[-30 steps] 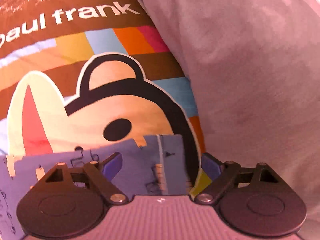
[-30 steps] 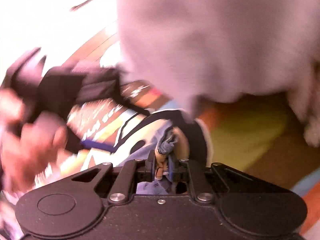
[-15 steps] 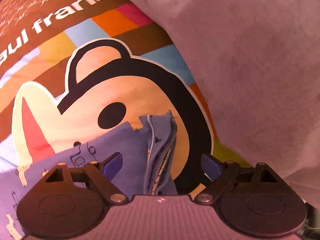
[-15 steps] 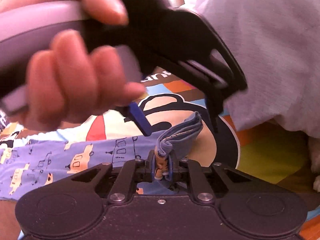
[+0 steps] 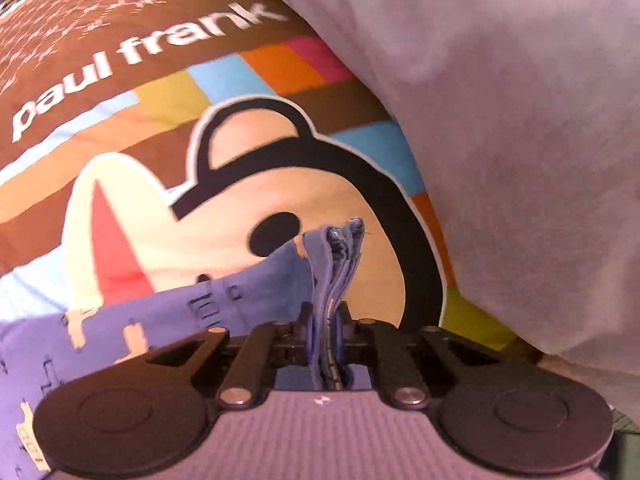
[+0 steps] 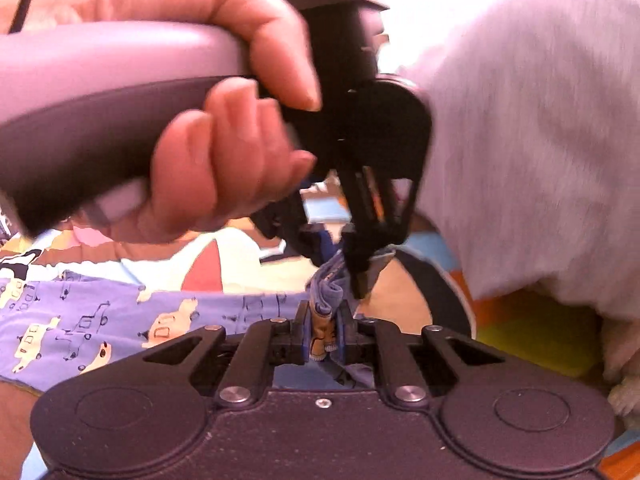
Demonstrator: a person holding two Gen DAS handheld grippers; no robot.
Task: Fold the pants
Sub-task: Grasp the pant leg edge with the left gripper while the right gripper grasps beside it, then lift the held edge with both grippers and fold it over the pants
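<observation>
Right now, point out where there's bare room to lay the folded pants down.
Free: the printed cover between the "paul frank" lettering, the grey blanket and the pants. Crowded: the pants' bunched end, with left gripper and right gripper both clamped there.

Left tool [image 5: 325, 336]: jaws have just closed, pinching a bunched edge of the pants [image 5: 168, 320]
Pants: blue, printed, trailing left
Under them: monkey-print blanket [image 5: 240, 80]
Right: grey cloth [image 5: 500, 100]
</observation>
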